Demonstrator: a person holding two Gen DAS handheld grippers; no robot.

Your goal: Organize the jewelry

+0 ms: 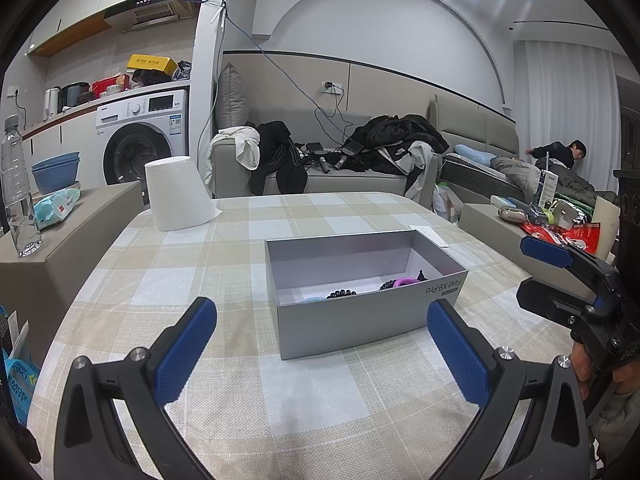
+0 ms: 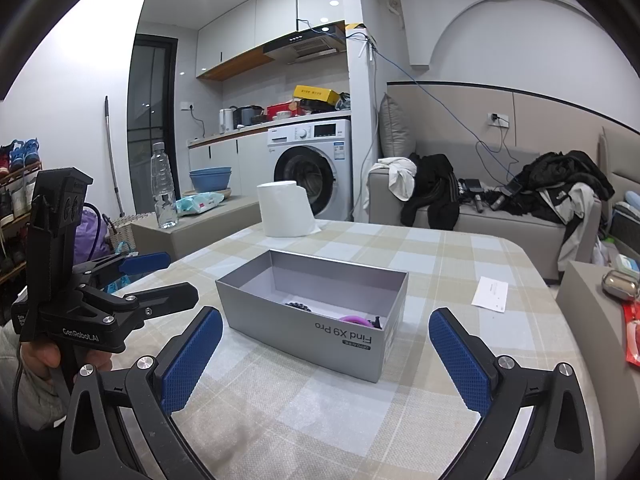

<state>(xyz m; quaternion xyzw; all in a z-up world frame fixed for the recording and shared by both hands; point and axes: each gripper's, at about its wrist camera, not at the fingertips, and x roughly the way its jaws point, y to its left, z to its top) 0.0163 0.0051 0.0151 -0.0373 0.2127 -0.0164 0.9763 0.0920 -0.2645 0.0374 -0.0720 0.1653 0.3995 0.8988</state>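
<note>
Partly hidden behind the near wall of the grey cardboard phone box (image 1: 362, 300), which is printed "Find X9 Pro", the jewelry is seen only in fragments: a black bead bracelet (image 1: 341, 293), a purple ring-shaped piece (image 1: 404, 281), a small dark item beside it whose shape cannot be made out, and a sliver of something pale blue at the inner left. The lidless box is set on a table covered by a beige-and-white checked cloth (image 1: 192, 280) of woven texture. The left gripper (image 1: 322, 354) is held spread wide with nothing between its ribbed blue pads (image 1: 184, 354), hovering short of the box. The right gripper (image 2: 326, 354) is likewise opened wide and empty, its black frame cut off at the bottom edge. A white paper roll (image 2: 285, 210) stands at the far side of the table, and a slip of white paper (image 2: 490, 294) lies flat to the right of the box, its print too small to be read.
</note>
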